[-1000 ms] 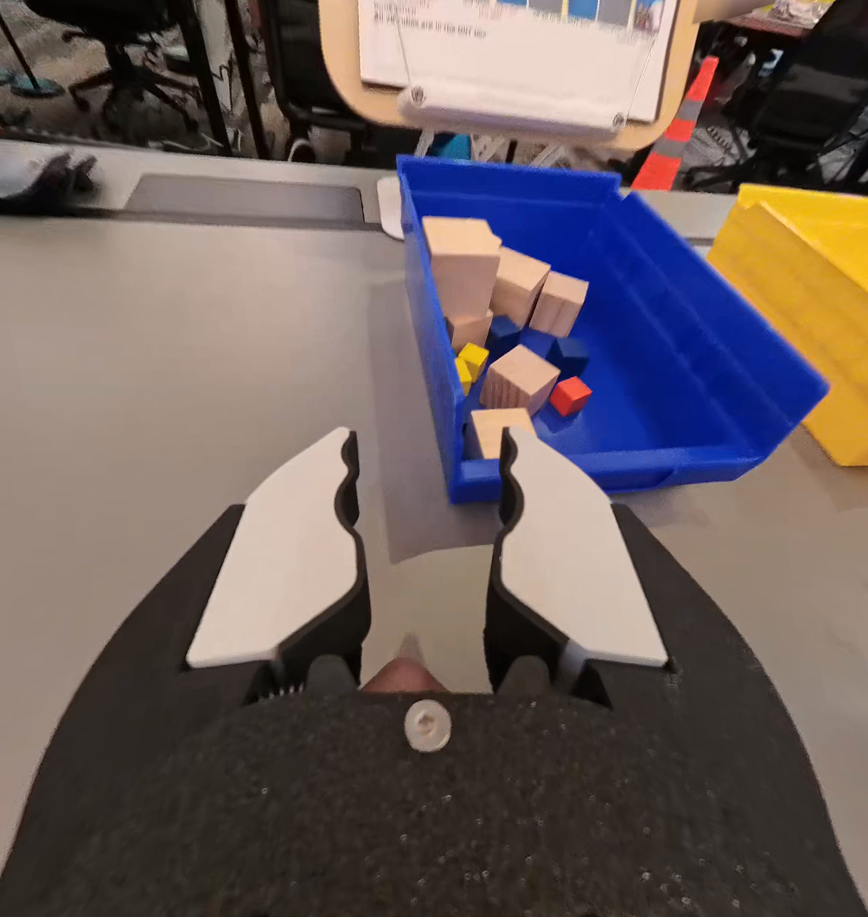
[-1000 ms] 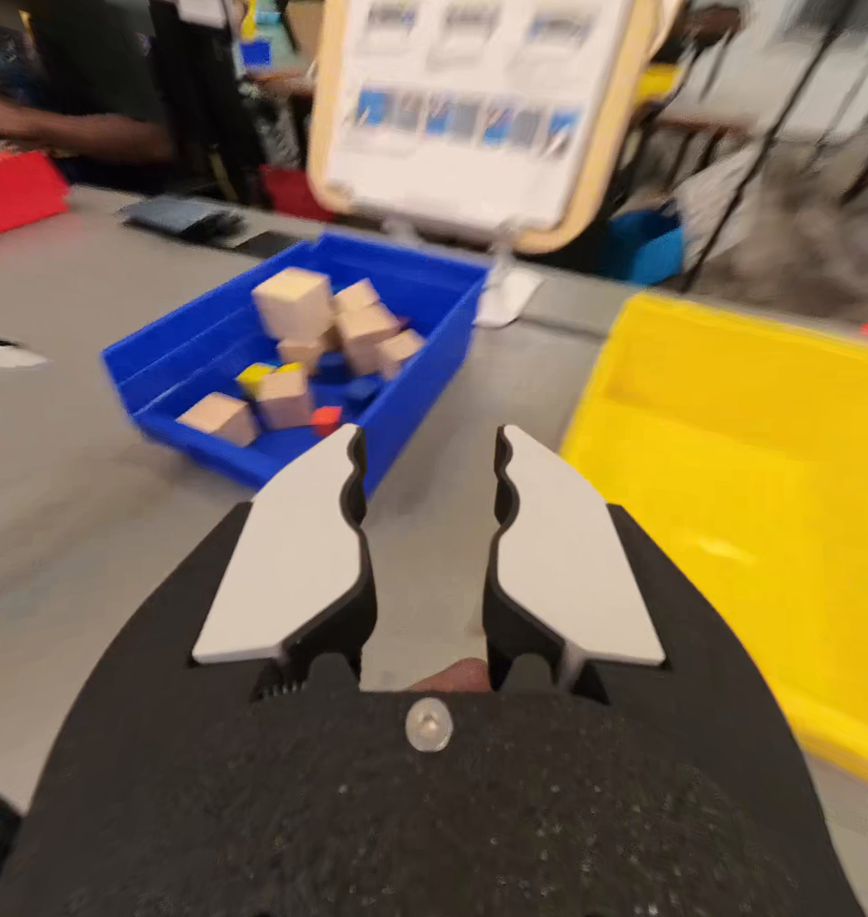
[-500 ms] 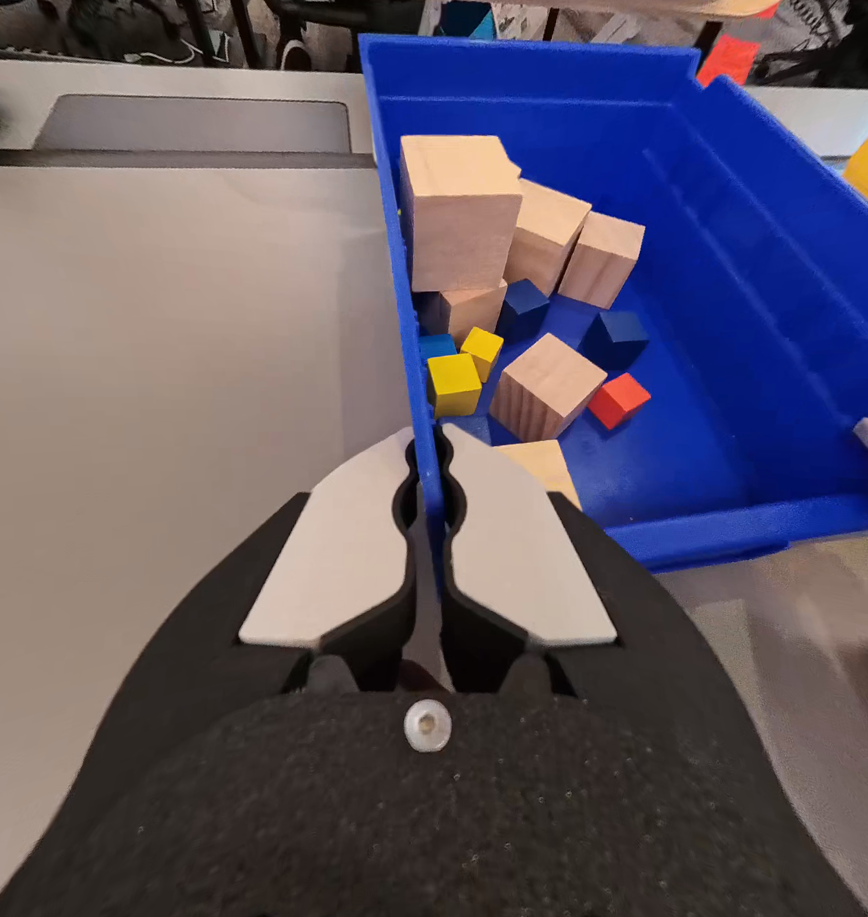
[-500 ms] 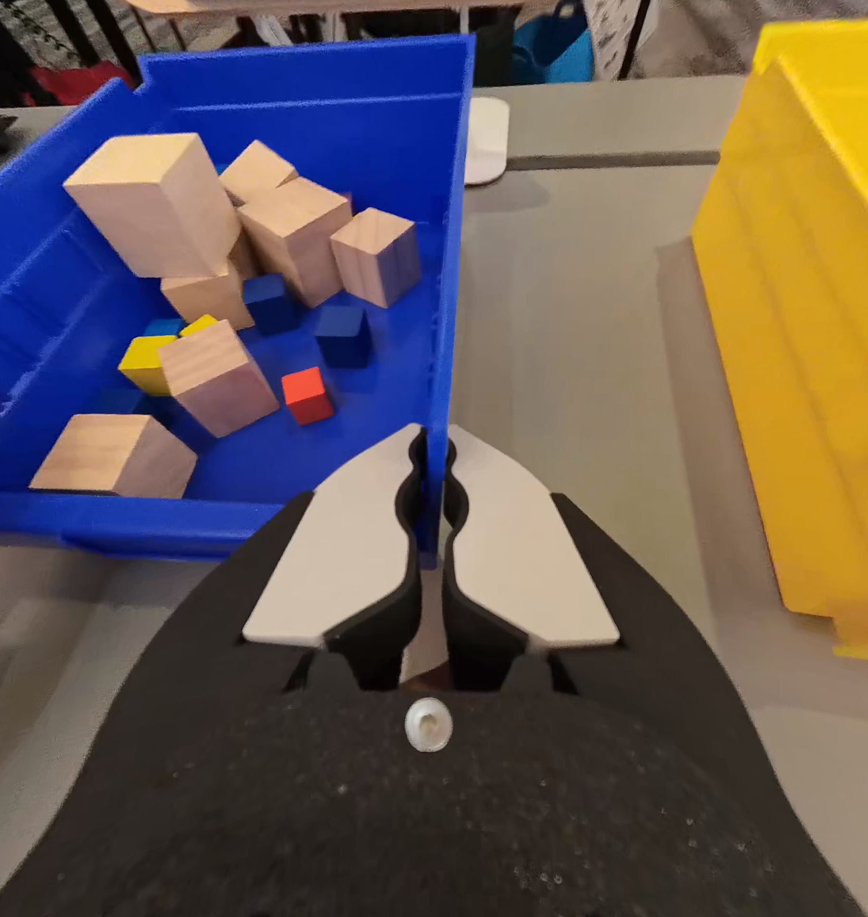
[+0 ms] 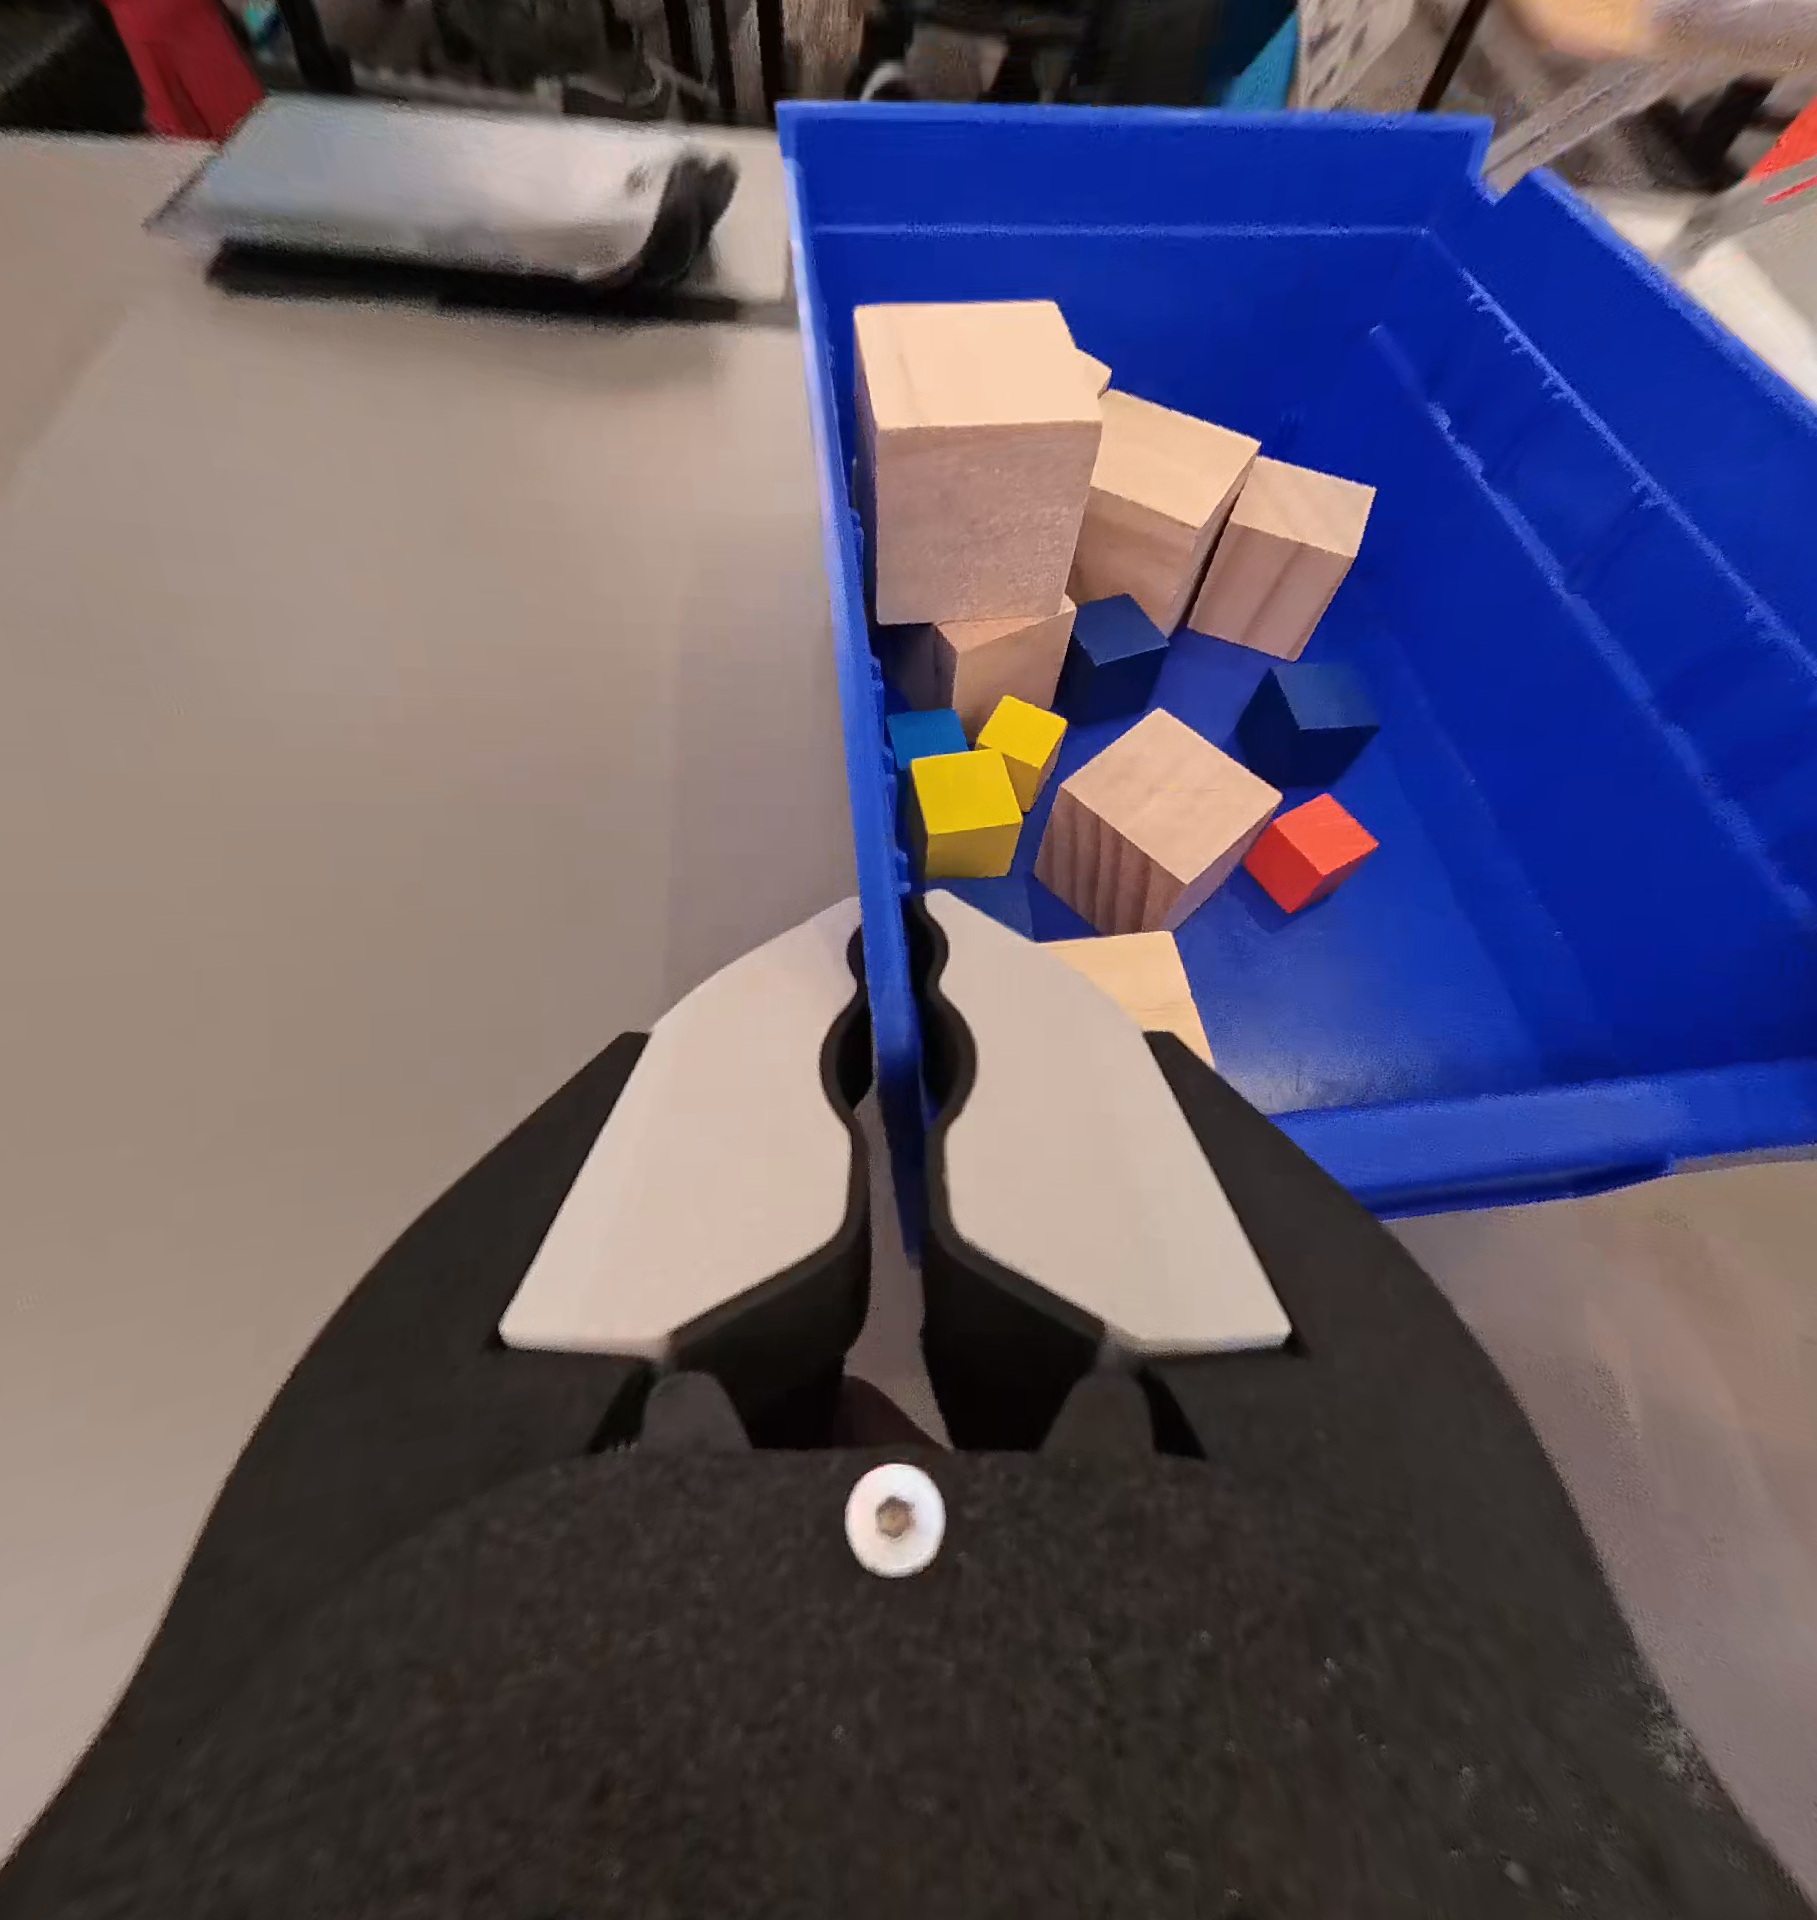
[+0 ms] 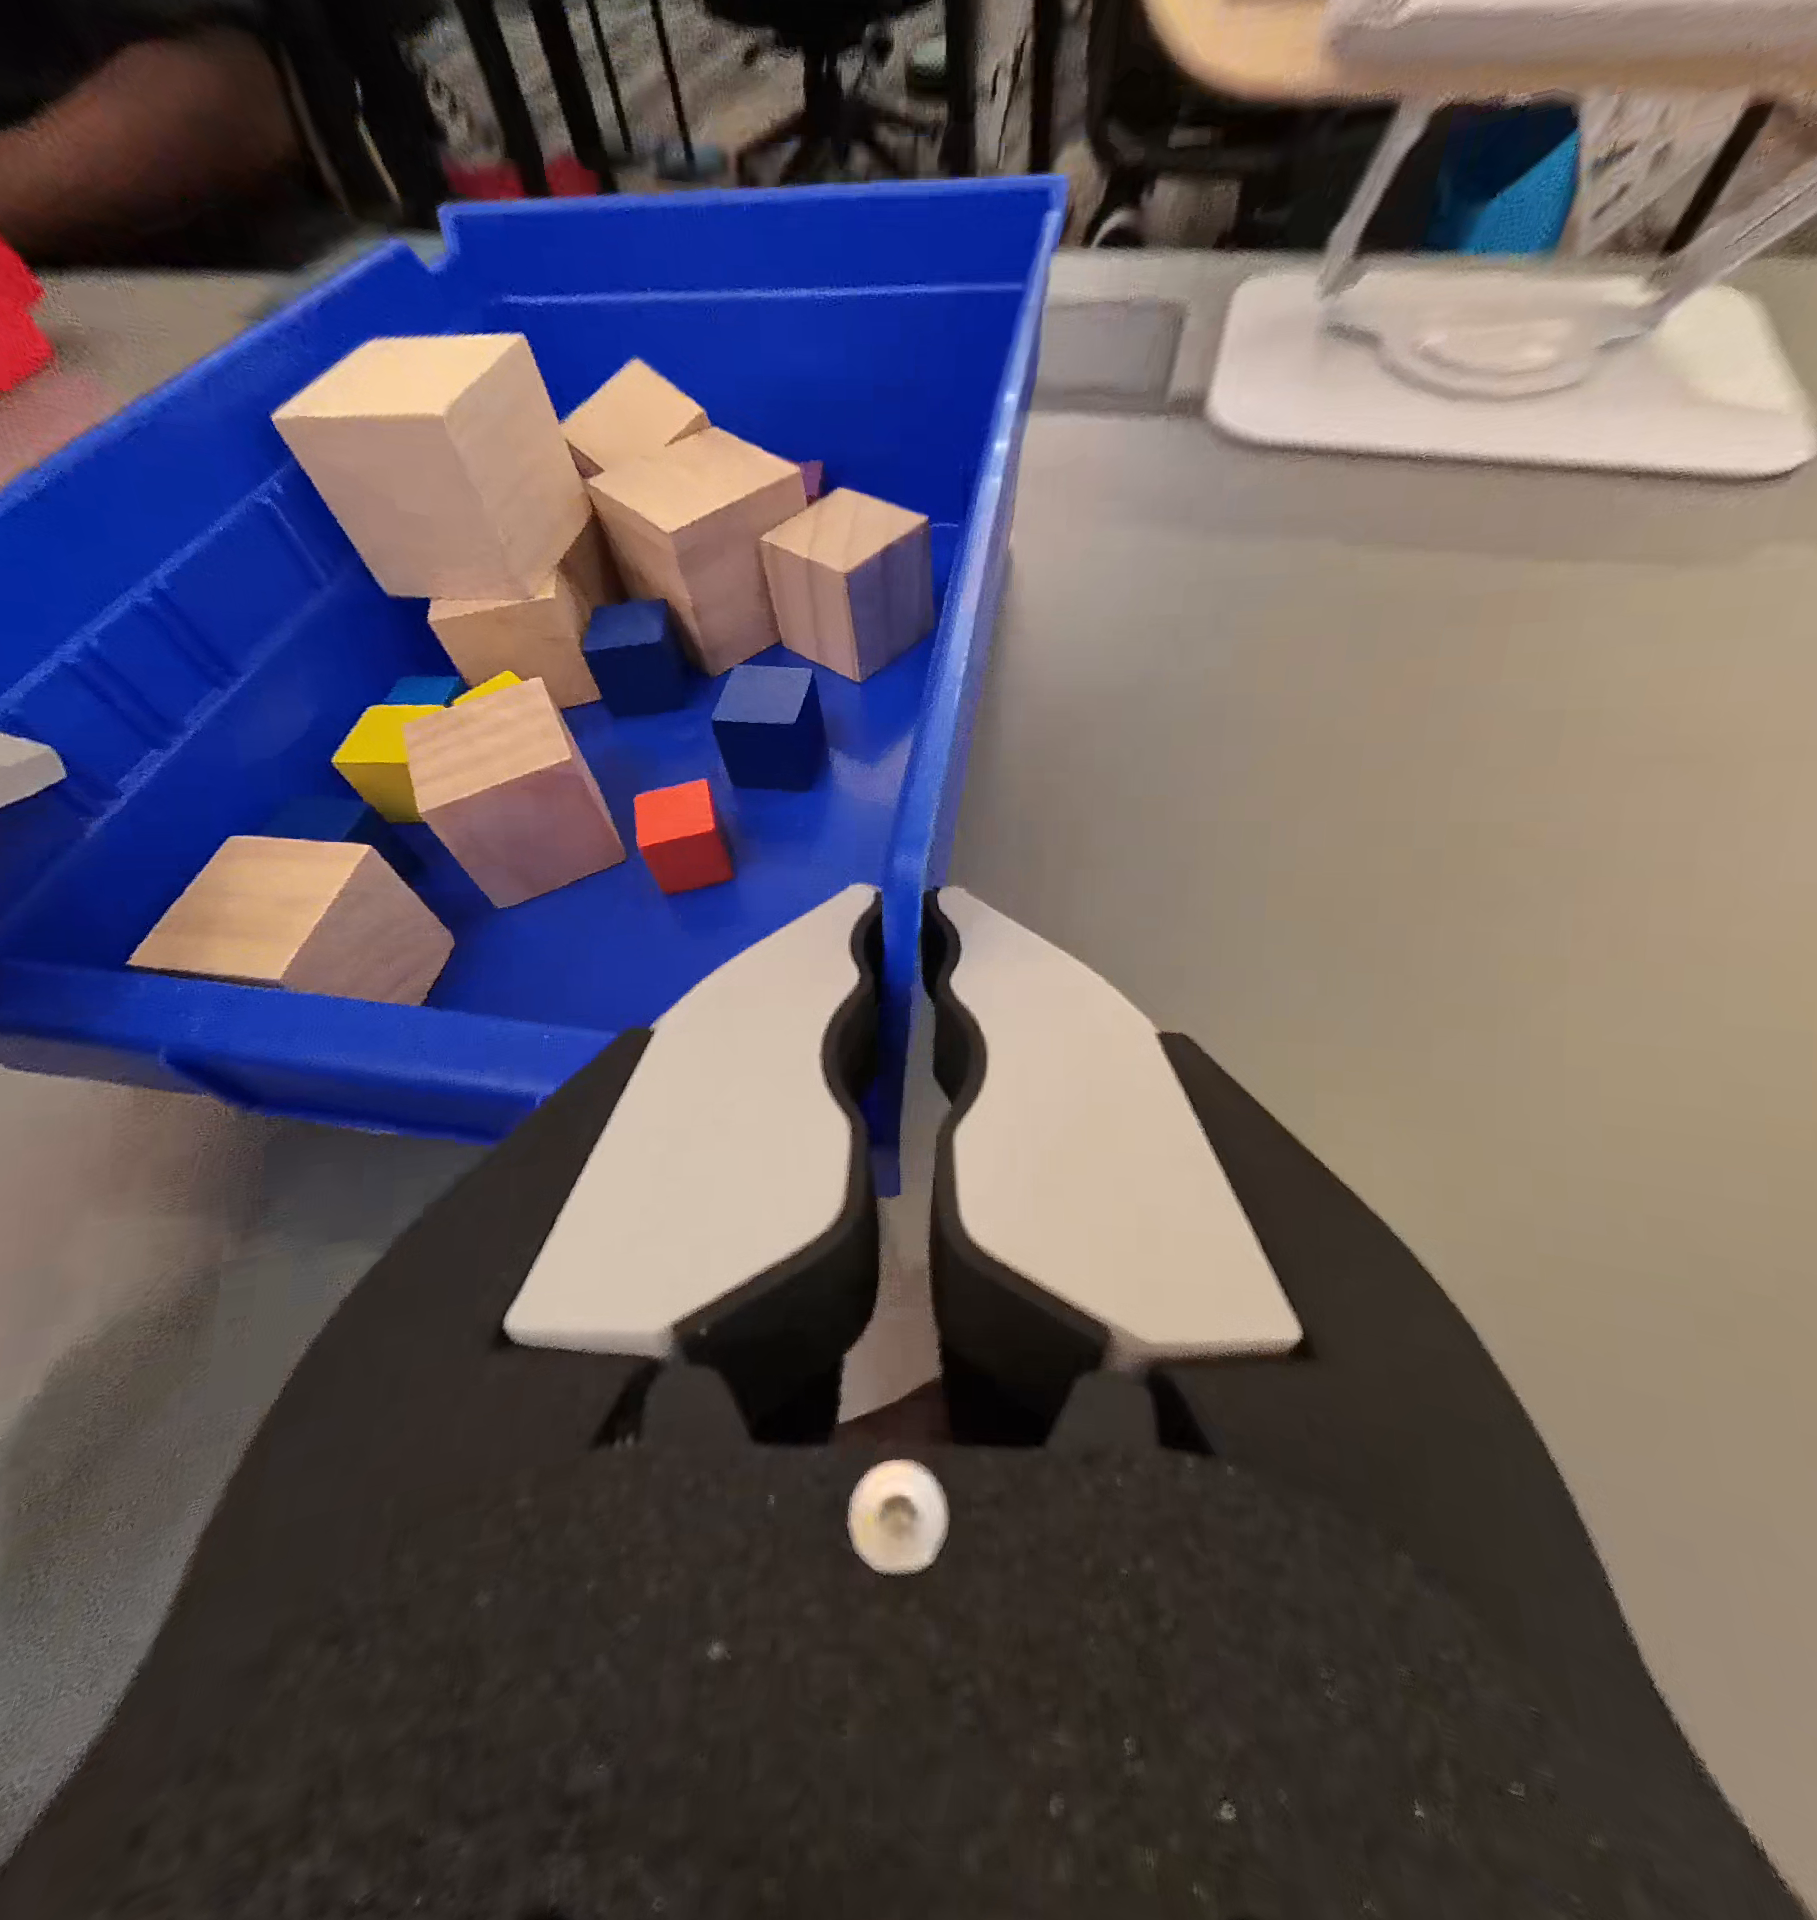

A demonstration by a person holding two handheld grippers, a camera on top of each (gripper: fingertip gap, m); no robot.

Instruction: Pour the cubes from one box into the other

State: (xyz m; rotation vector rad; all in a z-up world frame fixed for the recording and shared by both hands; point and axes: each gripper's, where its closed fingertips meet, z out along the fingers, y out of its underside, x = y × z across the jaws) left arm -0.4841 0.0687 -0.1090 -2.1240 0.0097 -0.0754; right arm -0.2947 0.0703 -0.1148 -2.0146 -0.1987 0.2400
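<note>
- Left gripper [image 5: 891, 914]: fingers pinched together on the left side wall of the blue bin [image 5: 1569, 665], near its front corner; the wall runs straight between the two pads.
- Right gripper [image 6: 899, 909]: clamped the same way on the bin's right side wall, also near the front corner.
- Cubes: all inside the bin. The big wooden cubes [image 5: 971, 457] are piled against the left wall toward the back; small painted ones, such as the red cube [image 5: 1307, 852] and the yellow cube [image 5: 964, 812], lie loose on the bin floor.
- Bin sits on the grey tabletop [image 5: 364, 727]; whether its base has left the surface, cannot tell. The receiving box is out of both views.
- Step in hand, as judged: lift and carry the bin.
- Doing it well: raise both sides together and level, since the load sits left-heavy. Thin walls may flex or slip, so keep the pinch firm. Tip only once over the other box, slowly, as the big cubes will likely tumble first.
</note>
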